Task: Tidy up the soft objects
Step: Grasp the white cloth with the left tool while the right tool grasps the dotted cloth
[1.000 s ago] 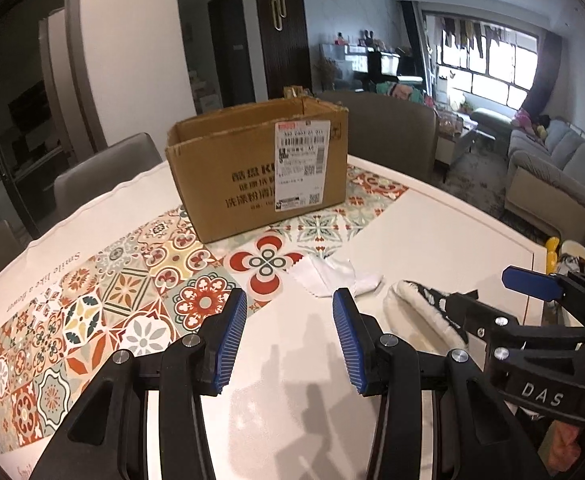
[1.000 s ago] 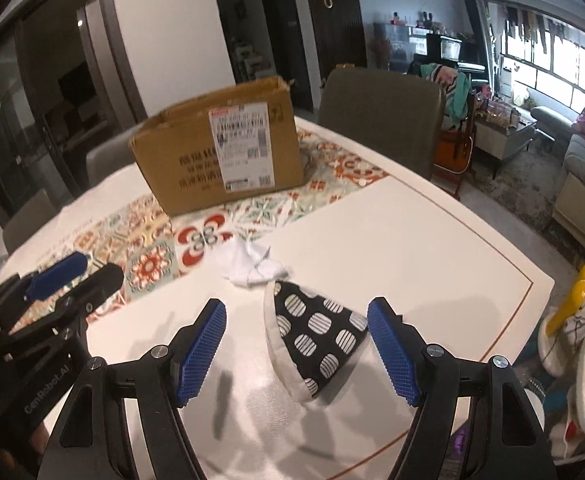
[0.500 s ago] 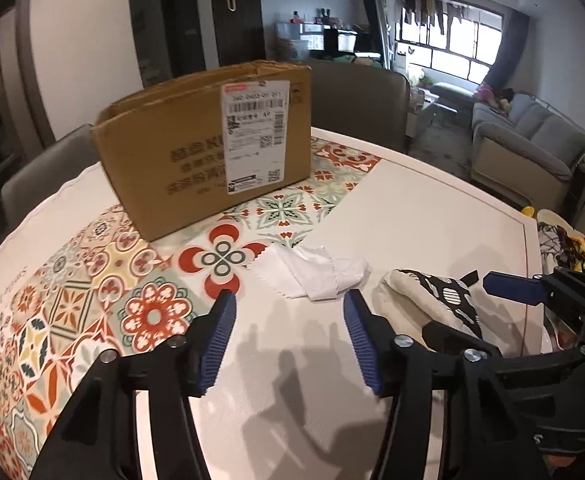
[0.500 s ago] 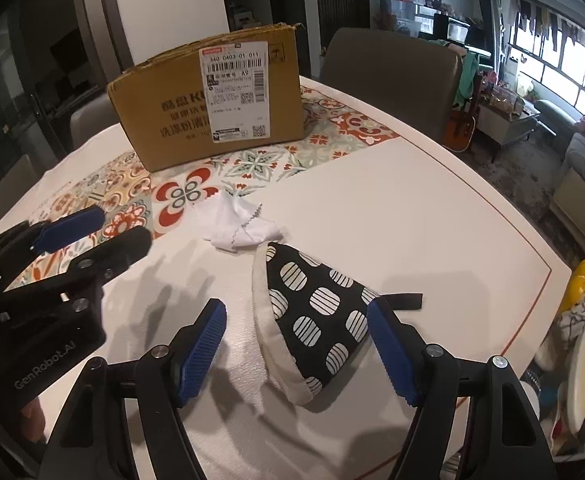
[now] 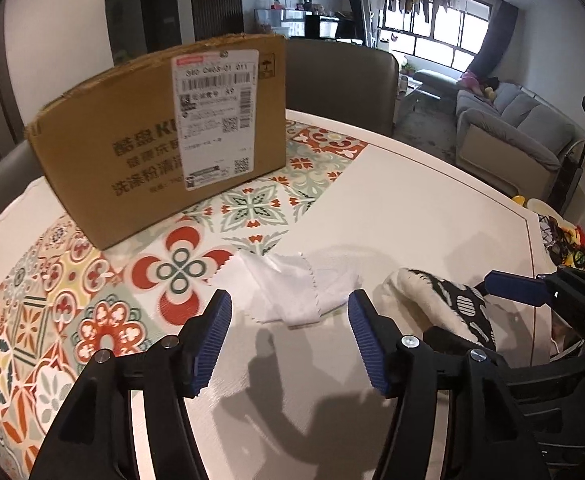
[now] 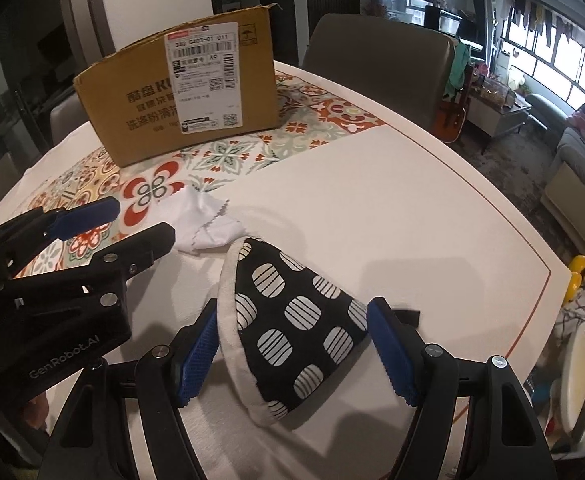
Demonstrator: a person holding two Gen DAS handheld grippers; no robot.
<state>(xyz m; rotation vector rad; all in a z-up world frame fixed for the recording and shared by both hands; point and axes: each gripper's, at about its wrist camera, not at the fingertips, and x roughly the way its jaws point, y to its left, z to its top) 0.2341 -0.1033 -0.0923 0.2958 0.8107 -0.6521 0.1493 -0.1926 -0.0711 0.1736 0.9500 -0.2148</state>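
Note:
A crumpled white cloth (image 5: 300,292) lies on the white table, just beyond my open left gripper (image 5: 288,340); it also shows in the right wrist view (image 6: 204,224). A black-and-white spotted cone-shaped mitt (image 6: 292,320) with a cream rim lies between the open jaws of my right gripper (image 6: 292,352), which straddles it without closing. The mitt shows in the left wrist view (image 5: 444,312) to the right of the cloth. A brown cardboard box (image 5: 164,136) with a shipping label stands behind, also in the right wrist view (image 6: 180,88).
A patterned tile runner (image 5: 52,300) covers the table's left part under the box. Grey chairs (image 6: 376,52) stand behind the table. The table edge (image 6: 532,256) curves on the right, with toys and a sofa beyond it.
Both grippers moved forward and lower toward the table. The cloth now sits right ahead of the left jaws. The mitt now lies between the right jaws.

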